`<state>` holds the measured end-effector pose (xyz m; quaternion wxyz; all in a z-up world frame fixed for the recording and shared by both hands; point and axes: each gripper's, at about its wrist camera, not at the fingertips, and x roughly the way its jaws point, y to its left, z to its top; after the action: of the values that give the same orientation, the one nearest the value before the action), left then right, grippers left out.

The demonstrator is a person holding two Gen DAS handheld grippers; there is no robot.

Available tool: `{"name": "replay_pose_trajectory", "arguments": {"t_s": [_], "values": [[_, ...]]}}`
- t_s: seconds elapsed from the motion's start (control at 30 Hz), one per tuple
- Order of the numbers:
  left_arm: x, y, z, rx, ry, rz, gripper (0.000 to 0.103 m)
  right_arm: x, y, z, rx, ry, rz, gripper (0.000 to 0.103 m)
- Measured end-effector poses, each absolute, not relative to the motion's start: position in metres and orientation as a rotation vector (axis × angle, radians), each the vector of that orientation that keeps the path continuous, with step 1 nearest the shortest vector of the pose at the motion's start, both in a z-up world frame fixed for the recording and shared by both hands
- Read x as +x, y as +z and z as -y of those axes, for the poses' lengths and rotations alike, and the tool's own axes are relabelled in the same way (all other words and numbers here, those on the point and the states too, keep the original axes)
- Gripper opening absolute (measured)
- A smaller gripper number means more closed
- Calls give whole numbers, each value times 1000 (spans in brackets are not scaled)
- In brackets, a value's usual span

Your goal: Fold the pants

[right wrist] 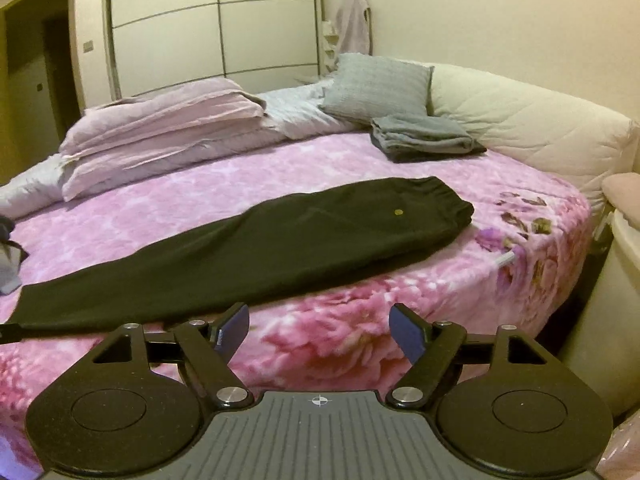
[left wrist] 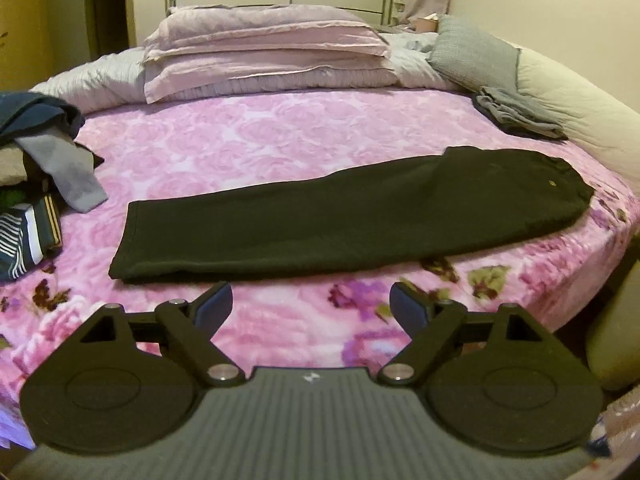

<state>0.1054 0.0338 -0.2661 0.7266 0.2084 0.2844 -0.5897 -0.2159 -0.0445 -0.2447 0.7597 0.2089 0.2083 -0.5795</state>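
Observation:
Black pants [left wrist: 340,216] lie flat on the pink floral bedspread [left wrist: 256,140], one leg folded over the other, leg hems to the left and waistband to the right. The right wrist view shows the same pants [right wrist: 280,248], with a small yellow dot near the waistband. My left gripper [left wrist: 311,308] hovers open just short of the pants' near edge, nothing between its blue pads. My right gripper [right wrist: 319,330] is open too, near the bed's front edge below the pants' thigh part, holding nothing.
A heap of mixed clothes [left wrist: 36,168] sits at the bed's left side. Folded grey garments [right wrist: 424,138] lie at the back right beside a grey cushion [right wrist: 380,88]. Pink pillows [left wrist: 260,48] stack at the far side. A cream container [right wrist: 612,308] stands right of the bed.

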Motion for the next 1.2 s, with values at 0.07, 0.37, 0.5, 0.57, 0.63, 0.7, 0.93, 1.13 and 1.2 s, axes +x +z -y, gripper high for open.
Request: {"name": "replay_pose_trajectory", "arguments": {"t_s": [0.07,0.37,0.5,0.57,0.63,0.7,0.93,1.13,1.2], "values": [[99,-263,-39,468,-1306,-611,84,-217,-244,37,454,-1262,-450,75],[82,-254,-40,482,-1327,-586,84,-222,-237,27,442,-1257,-431,75],[78,-250,-38,488,-1327,-577,84,-225,-234,28,440,-1261,-421,75],[76,-249,-39,495,-1328,-572,84,-226,-234,28,441,-1257,-417,75],[76,-249,-39,502,-1321,-574,84,-226,-234,30,447,-1254,-420,75],[75,-249,-39,510,-1315,-572,84,-225,-234,32,447,-1250,-422,75],[79,-247,-30,519,-1296,-567,84,-221,-236,44,450,-1237,-430,75],[79,-252,-16,542,-1290,-580,84,-222,-242,57,470,-1240,-447,75],[80,-254,-11,550,-1287,-588,84,-222,-244,62,475,-1242,-454,75]]}}
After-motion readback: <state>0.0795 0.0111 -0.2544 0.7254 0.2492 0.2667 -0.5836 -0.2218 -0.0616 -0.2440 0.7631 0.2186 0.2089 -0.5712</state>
